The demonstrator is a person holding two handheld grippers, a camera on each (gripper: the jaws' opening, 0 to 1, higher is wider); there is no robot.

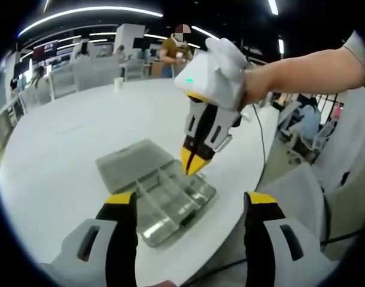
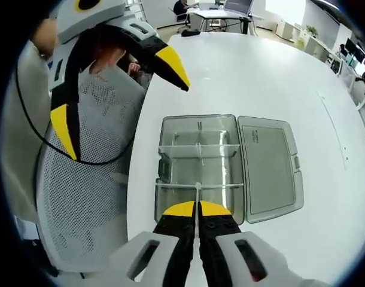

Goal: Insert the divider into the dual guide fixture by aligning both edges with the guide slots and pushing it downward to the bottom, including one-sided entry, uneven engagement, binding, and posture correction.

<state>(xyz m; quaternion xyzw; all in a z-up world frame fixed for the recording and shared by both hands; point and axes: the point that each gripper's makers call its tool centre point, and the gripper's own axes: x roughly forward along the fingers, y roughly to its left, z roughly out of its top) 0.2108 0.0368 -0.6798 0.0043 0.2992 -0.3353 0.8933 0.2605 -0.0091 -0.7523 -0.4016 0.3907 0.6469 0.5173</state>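
The right gripper (image 2: 196,209) has its yellow-tipped fingers (image 2: 180,210) pressed together on the top edge of a thin clear divider (image 2: 197,192), which stands on edge just ahead of the tips inside the clear plastic box (image 2: 170,128). The divider's lower part sits between the box's two side walls at the end nearest the fingers; how deep it has gone into the slots is hard to judge through the clear plastic. Further out from the fingertips another cross wall and a short centre wall split the box into compartments. The box's lid (image 2: 268,170) lies open and flat on the white table (image 2: 260,72), hinged to the box's side.

In the left gripper view, the right gripper (image 1: 193,164) points down onto the box (image 1: 170,203), its tips closed at the box's far wall, with a hand (image 1: 254,84) holding it from above. The left gripper (image 1: 191,206) has its fingers (image 1: 121,203) spread wide apart, holding nothing, with the box lying between and just beyond them. In the right gripper view the left gripper (image 2: 119,101) hangs open over a mesh chair (image 2: 87,197) beside the table.
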